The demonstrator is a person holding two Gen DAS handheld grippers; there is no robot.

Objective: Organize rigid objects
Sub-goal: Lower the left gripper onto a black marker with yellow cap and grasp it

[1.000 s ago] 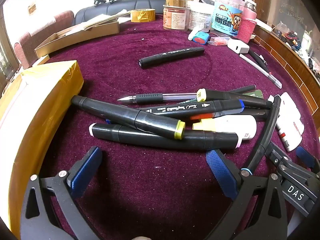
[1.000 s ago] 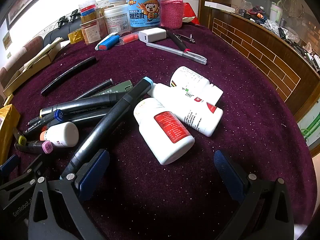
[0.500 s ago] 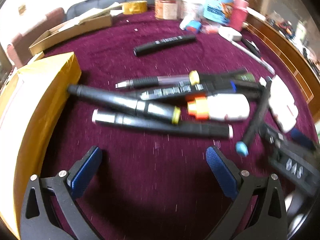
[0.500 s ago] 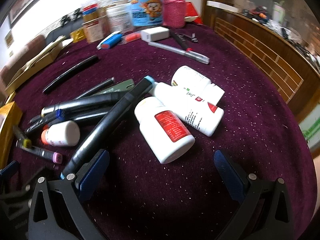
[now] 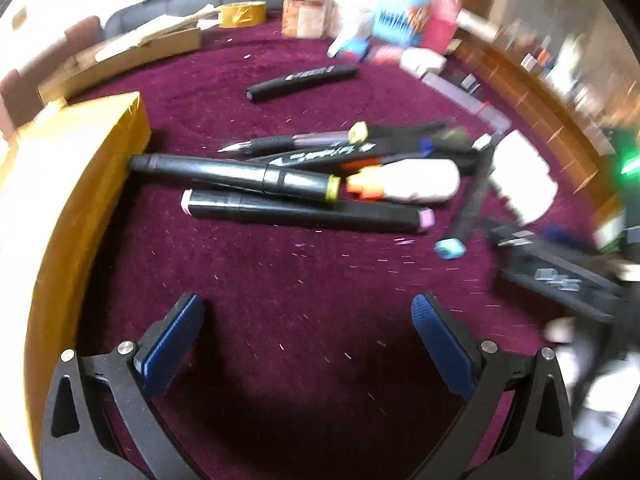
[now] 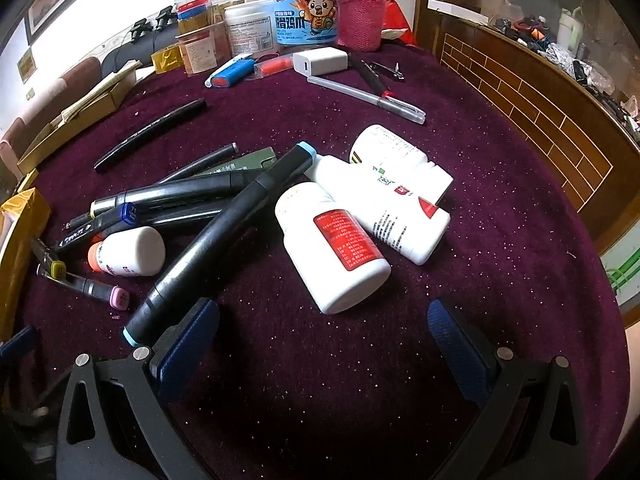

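A heap of black markers lies on the purple cloth: one with a yellow band (image 5: 240,174), one with pink ends (image 5: 304,212), and a long blue-tipped marker (image 6: 224,240) whose near end rests against my right gripper's left finger. A small white bottle with an orange cap (image 5: 404,182) (image 6: 128,252) lies among them. Three white pill bottles lie to the right, the nearest with a red label (image 6: 332,246). My left gripper (image 5: 308,344) is open, short of the markers. My right gripper (image 6: 324,344) is open just before the red-label bottle. Nothing sits between either pair of fingers.
A yellow taped box (image 5: 68,184) stands at the left. A lone black marker (image 5: 302,82) lies farther back. Jars, a blue tub (image 6: 304,20), a white charger (image 6: 320,60) and a clear pen (image 6: 366,100) line the far side. A brick-pattern wooden ledge (image 6: 540,120) borders the right.
The left gripper has pulled back from the marker heap and its view is blurred by motion. The blue-tipped marker's near end is no longer at its right finger. The right gripper has barely moved.
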